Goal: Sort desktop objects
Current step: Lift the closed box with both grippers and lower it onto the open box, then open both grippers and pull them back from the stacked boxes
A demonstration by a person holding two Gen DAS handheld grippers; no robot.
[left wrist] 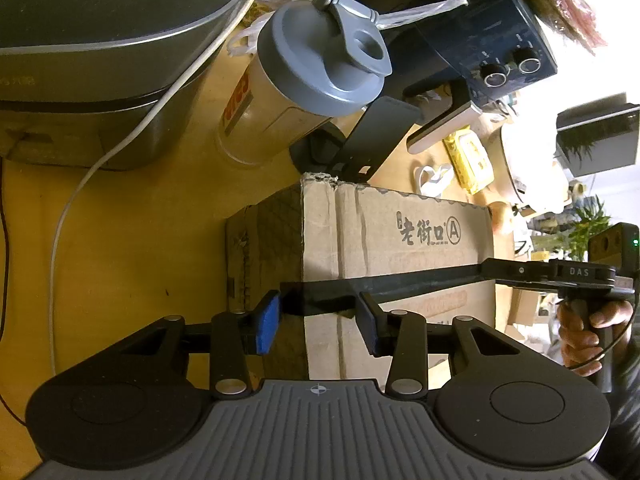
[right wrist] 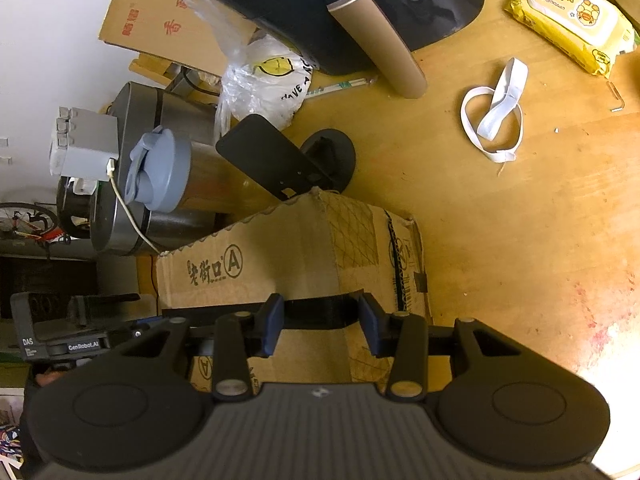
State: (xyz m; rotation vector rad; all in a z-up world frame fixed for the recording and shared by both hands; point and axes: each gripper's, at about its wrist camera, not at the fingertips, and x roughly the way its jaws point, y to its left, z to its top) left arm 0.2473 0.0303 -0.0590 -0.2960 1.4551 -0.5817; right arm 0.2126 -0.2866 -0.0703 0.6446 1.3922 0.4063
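Both claws meet on a black bar (left wrist: pixel 420 280) lying across the top of the box (left wrist: pixel 400 208). Your left gripper (left wrist: pixel 318 320) is clenched on one end. The bar also fills your right gripper (right wrist: pixel 320 320), but I cannot tell whether its pads press. The bar looks stiff, thin and light, so pinch its flat faces near the ends. The box reads "老街口 A". Beyond the box, the yellow pack (right wrist: pixel 568 12) says "wipes".
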